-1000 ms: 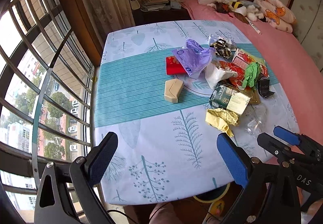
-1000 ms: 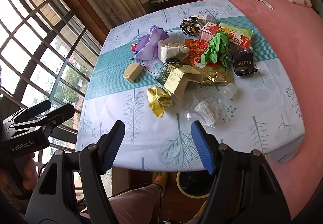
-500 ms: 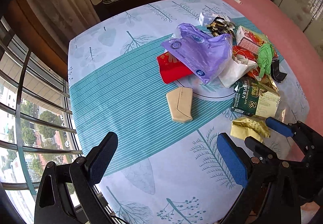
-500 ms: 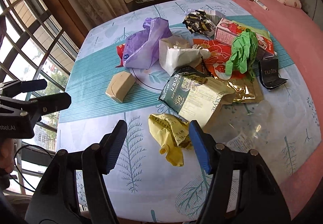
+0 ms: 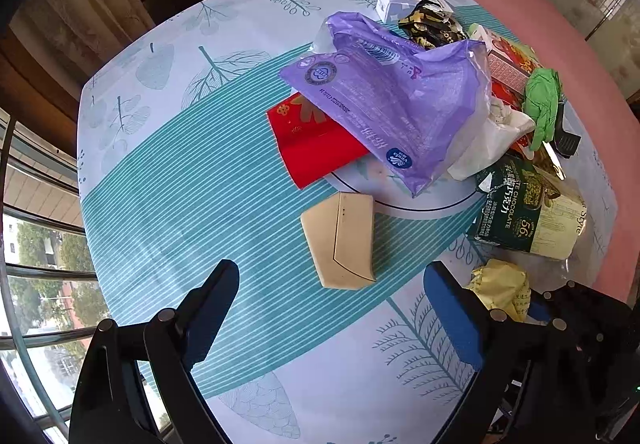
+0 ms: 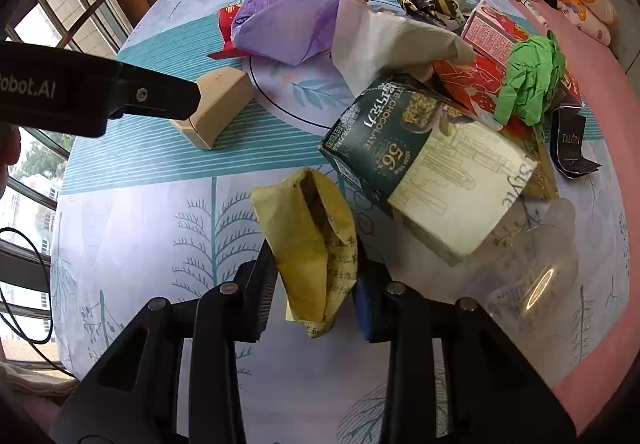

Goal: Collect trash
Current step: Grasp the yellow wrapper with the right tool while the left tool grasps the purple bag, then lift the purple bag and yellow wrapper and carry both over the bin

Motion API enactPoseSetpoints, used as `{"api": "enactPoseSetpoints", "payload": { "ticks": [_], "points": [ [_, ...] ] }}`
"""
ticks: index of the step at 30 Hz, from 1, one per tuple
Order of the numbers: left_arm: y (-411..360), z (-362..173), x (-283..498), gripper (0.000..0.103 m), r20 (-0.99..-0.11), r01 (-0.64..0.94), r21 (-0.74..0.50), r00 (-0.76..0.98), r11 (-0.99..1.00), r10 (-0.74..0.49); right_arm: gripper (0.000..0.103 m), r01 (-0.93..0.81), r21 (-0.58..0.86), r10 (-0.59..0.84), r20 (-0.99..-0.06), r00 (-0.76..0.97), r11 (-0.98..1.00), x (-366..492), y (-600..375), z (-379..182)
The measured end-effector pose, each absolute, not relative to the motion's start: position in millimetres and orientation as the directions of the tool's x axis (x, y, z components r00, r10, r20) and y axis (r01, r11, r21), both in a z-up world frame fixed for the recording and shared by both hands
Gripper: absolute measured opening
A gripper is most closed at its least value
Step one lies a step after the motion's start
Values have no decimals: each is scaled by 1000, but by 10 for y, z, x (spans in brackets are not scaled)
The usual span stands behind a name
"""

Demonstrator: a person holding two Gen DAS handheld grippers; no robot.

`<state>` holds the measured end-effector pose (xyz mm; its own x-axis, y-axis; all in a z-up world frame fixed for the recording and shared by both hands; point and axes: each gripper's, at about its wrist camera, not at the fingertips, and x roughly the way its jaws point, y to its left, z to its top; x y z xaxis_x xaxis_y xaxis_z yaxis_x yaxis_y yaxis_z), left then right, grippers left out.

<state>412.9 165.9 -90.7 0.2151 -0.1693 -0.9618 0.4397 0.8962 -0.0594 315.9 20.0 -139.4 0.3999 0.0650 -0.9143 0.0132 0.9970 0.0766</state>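
Yellow crumpled wrapper (image 6: 316, 244), one, sits between the closing right hand-held gripper (image 6: 312, 280); left hand-held gripper (image 5: 332, 308) gapes wide.

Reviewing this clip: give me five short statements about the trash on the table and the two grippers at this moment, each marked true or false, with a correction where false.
1. The right gripper has the yellow crumpled wrapper between its closing jaws. True.
2. The left gripper is clamped on the beige box. False: its jaws are wide open, the box beyond its fingertips.
3. The purple plastic bag lies partly over the red packet. True.
4. The dark green chocolate box stands by itself at the window edge. False: it lies in the trash pile.
5. The green crumpled paper sits on the bed. False: it sits on the pile.
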Motion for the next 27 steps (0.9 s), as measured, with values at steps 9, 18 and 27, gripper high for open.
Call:
{"api": "enactPoseSetpoints", "payload": {
  "ticks": [9, 18, 27],
  "points": [
    [1424, -680, 4168, 95, -940, 468, -51, 275, 882, -200, 26, 123, 206, 133, -890, 436, 971, 2854, -5, -1202],
    [903, -608, 4292, 95, -888, 475, 151, 451, 867, -92, 26, 175, 261, 157, -878, 453, 949, 2802, -73, -1080],
    [754, -881, 4466, 23, -922, 490, 171, 386, 855, -37, 26, 198, 245, 130, -877, 462, 949, 2767, -137, -996]
  ]
}}
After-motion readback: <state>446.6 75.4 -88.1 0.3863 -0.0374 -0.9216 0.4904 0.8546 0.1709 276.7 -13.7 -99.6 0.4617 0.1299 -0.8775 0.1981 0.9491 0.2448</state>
